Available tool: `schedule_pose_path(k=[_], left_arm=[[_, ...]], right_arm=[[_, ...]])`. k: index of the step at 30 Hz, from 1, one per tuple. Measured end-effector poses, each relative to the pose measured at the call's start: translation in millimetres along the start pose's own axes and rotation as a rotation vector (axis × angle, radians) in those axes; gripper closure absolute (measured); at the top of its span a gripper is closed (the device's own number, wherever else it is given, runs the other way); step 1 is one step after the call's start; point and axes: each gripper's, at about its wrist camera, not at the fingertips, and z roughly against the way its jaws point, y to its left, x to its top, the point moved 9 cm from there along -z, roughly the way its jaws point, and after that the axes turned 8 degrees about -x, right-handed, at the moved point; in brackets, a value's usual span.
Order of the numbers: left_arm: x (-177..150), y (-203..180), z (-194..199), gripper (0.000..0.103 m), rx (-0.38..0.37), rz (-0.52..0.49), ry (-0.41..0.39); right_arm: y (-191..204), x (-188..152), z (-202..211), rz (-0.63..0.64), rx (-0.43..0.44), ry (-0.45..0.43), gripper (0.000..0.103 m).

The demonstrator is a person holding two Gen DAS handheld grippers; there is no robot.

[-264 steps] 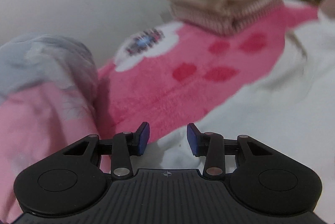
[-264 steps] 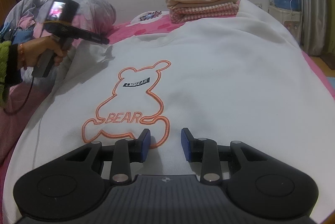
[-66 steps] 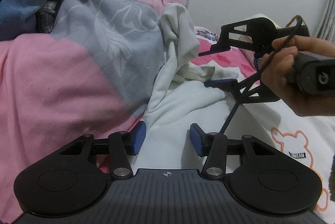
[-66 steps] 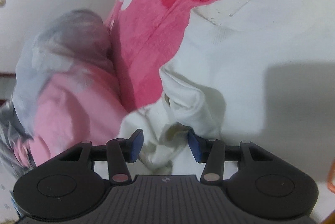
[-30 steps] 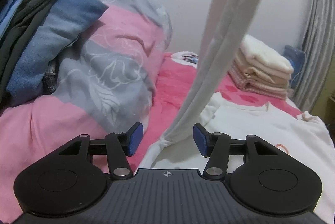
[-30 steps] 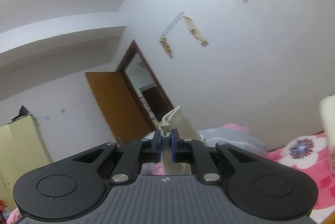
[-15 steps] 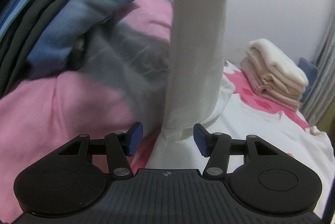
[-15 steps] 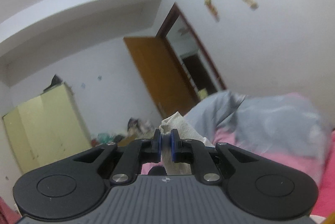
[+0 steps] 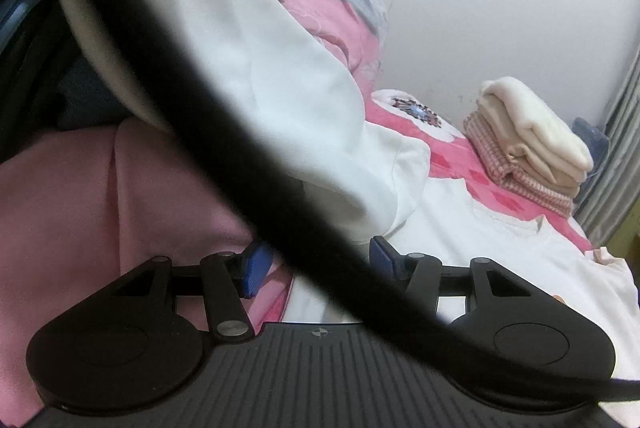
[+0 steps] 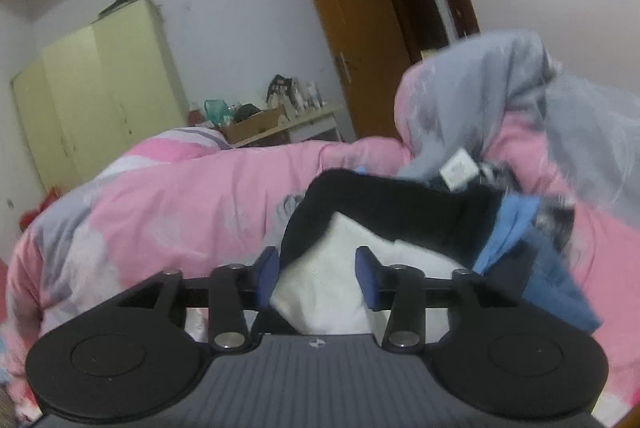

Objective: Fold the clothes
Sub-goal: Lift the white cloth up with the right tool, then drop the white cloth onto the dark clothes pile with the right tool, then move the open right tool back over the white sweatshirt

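The white sweatshirt (image 9: pixel 460 240) lies spread on the bed (image 9: pixel 452 151), its sleeve (image 9: pixel 280 67) draped up over the pink quilt (image 9: pixel 80 195) at the left. Left tongs (image 9: pixel 316 262) are spread, a black cable (image 9: pixel 240 131) crossing in front. Right tongs (image 10: pixel 316 274) are spread too, white cloth (image 10: pixel 324 288) between them, unpinched. Folded towels (image 9: pixel 532 139) sit near the wall.

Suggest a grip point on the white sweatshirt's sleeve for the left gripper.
Take the sleeve near its cuff end, where it droops just ahead of the open left gripper. Come straight forward, jaws either side of that rounded fold. The fabric bunches thick there, so it should pinch cleanly. A black cable crosses the view, so the exact edge is partly hidden.
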Motion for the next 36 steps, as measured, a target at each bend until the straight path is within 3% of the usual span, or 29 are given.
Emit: schedule_pose_path(k=[5, 9, 12, 17, 21, 25, 31, 36], left_arm=[[1.5, 1.2, 3.4, 0.05, -0.007, 0.006, -0.004], [5.1, 2.3, 12.3, 0.05, -0.02, -0.004, -0.022], [10.8, 3.4, 23.3, 0.05, -0.032, -0.018, -0.041], [30.9, 10.8, 53.0, 0.05, -0.02, -0.026, -0.099], [54.1, 16.8, 75.7, 0.05, -0.011, -0.022, -0.169], [77.8, 14.3, 86.1, 0.05, -0.02, -0.029, -0.236], [99.7, 10.6, 83.6, 0.05, -0.029, 0.003, -0.296], [92.1, 3.0, 83.4, 0.05, -0.065, -0.002, -0.28]], right_arm=[[-39.7, 25.8, 51.0, -0.106, -0.05, -0.139, 0.049], [-90.6, 20.0, 115.6, -0.223, -0.119, -0.208, 0.049], [-119.4, -11.1, 168.2, -0.255, -0.2, -0.221, 0.049], [-153.2, -101.0, 219.6, -0.346, -0.351, -0.189, 0.051], [-160.5, -180.0, 207.4, -0.455, -0.391, -0.125, 0.055], [-138.6, -227.5, 162.9, -0.367, -0.434, -0.026, 0.06], [-113.0, -247.0, 100.0, -0.139, -0.518, 0.084, 0.071], [-112.8, -249.9, 89.7, -0.155, -0.523, 0.089, 0.071]])
